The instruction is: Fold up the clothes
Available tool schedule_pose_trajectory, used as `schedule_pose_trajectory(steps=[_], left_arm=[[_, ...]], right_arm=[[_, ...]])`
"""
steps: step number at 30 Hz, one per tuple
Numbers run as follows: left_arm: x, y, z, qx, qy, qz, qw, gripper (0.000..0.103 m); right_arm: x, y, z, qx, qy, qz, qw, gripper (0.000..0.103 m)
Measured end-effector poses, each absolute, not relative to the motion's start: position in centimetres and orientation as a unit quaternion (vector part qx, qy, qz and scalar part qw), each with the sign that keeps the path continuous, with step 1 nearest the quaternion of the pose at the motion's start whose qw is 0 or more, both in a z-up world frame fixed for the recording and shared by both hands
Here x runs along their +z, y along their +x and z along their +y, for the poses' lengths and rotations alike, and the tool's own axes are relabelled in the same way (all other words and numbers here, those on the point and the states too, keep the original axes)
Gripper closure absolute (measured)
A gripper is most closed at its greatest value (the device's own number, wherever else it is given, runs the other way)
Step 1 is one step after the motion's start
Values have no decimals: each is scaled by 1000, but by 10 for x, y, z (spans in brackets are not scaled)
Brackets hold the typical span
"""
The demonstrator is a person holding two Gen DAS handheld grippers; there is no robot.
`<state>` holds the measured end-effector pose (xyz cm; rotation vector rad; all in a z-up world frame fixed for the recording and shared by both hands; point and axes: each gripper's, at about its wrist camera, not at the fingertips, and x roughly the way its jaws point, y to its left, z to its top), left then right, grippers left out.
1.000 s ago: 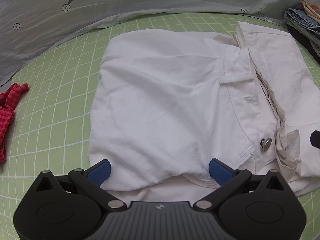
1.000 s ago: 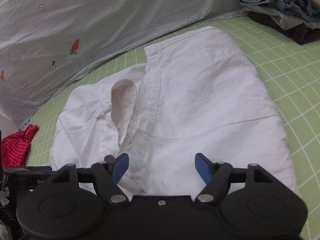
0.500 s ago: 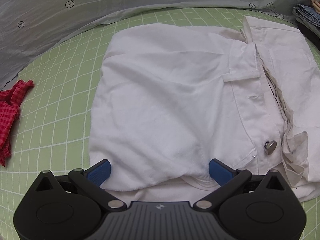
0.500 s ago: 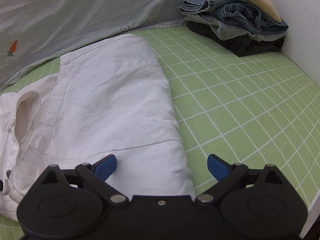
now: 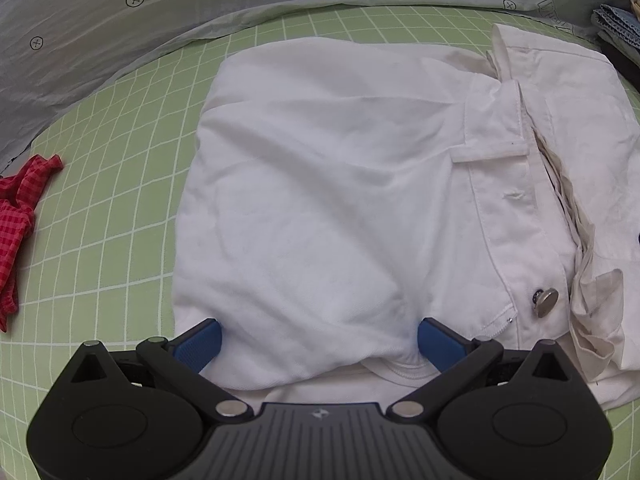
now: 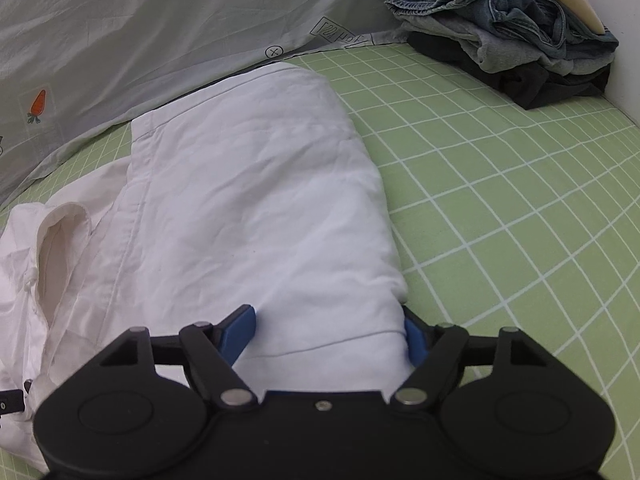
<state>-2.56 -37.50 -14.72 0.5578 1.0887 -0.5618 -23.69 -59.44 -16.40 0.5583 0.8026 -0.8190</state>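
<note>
- Already partly folded, the white trousers are lying on the green checked sheet, the legs doubled over the seat so the waistband and metal button are showing at one side.
- Over on the left, the left gripper is standing wide, its blue pads straddling the near edge of the cloth without pinching it.
- Meanwhile the right gripper is closing around the near corner of the folded leg; cloth is sitting between the jaws, though whether the pads are pressing it yet is hard to tell.
- Judging by this, one more fold is probably remaining, bringing the leg side over the waistband side.
- Beyond that, a pile of folded clothes is waiting in the far corner, likely where the trousers are going.
- A red checked garment is lying crumpled, apparently not folded yet.
</note>
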Motion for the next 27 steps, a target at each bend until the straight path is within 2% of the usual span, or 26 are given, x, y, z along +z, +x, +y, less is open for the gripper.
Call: schedule_pose_trajectory(steps=[2, 5, 7, 11, 19, 27], left_arm=[[-148, -25, -377, -259, 260, 505, 781, 0], [-149, -24, -377, -259, 262, 506, 780, 0], [-149, -24, -377, -260, 261, 506, 780, 0], [-148, -24, -377, -263, 264, 508, 777, 0], [-138, -14, -382, -277, 281, 525, 754, 0], [-118, -16, -356, -301, 249, 510, 766, 0]], right_arm=[[-161, -242, -595, -385, 264, 367, 804, 54], [-155, -248, -596, -387, 274, 353, 806, 78], [-147, -248, -592, -389, 271, 343, 811, 83], [-124, -244, -581, -385, 257, 317, 827, 89], [-73, -226, -545, -315, 278, 254, 871, 91], [-79, -175, -488, -237, 267, 276, 892, 91]])
